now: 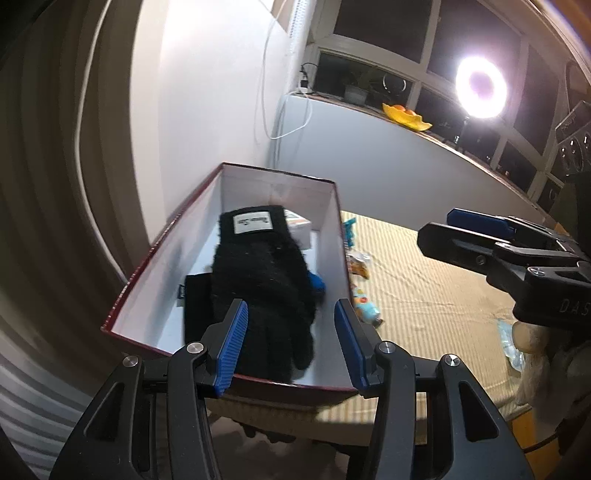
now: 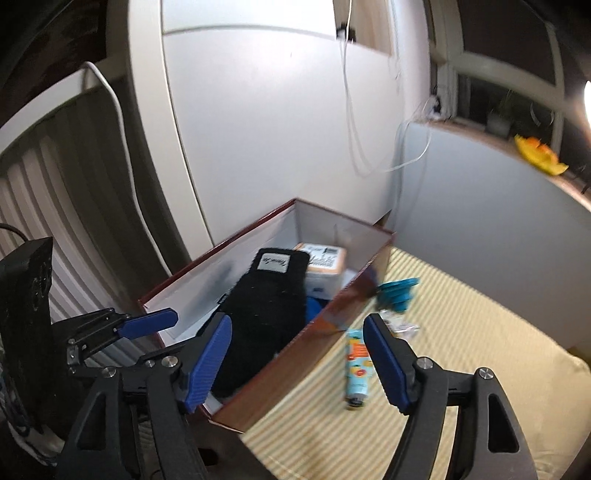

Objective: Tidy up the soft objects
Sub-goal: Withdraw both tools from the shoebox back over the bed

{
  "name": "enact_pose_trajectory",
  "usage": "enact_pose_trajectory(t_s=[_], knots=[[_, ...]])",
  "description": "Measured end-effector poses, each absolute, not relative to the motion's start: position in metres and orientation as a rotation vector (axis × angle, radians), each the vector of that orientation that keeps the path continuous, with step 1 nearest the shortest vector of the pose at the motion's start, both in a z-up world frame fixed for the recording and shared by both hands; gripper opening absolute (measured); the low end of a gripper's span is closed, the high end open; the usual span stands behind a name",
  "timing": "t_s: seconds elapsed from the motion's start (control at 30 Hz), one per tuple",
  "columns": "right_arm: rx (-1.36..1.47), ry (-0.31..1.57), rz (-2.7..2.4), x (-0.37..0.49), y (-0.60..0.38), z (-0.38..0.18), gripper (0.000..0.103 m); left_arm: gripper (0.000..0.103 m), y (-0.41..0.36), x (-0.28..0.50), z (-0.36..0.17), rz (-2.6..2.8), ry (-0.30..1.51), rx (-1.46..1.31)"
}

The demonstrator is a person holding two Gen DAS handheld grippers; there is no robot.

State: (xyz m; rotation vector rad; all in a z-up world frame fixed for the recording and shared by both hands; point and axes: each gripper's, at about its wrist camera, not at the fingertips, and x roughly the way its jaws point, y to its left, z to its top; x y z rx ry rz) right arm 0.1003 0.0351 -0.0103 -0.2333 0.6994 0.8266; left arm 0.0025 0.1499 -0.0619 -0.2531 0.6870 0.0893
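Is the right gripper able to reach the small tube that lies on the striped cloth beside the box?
Probably yes. The right gripper is open and empty, the tube lies uncovered on the striped cloth outside the box, and nothing stands between them.

A home room, likely a bedroom. A striped mattress [image 2: 443, 332] lies near, and far right a windowsill [image 1: 406, 122] holds a potted plant [image 1: 356, 88] and fruit bowl [image 1: 406, 116].

A round lamp [image 1: 480, 87] shines very bright and washes out its own middle. The windows [image 1: 388, 29] behind it are dark. The room looks dim and a bit brown. Straight lines bend near the picture edges. The right wrist picture is blurry, mostly around the box [image 2: 354, 291].
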Motion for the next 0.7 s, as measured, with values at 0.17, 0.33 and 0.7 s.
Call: enact_pose_trajectory(t_s=[0.17,0.33,0.7], knots=[[-0.213,0.674,0.791,0.096,0.009,-0.005,0.071,0.048,0.134,-0.002,-0.057,0.061,0.674,-0.246],[-0.205,0.656,0.747,0.095,-0.016,-0.001,0.071,0.048,0.117,-0.002,-0.053,0.033,0.671,-0.243],[-0.202,0.639,0.675,0.095,-0.057,0.000,0.071,0.048,0.078,0.002,-0.045,-0.033,0.666,-0.210]])
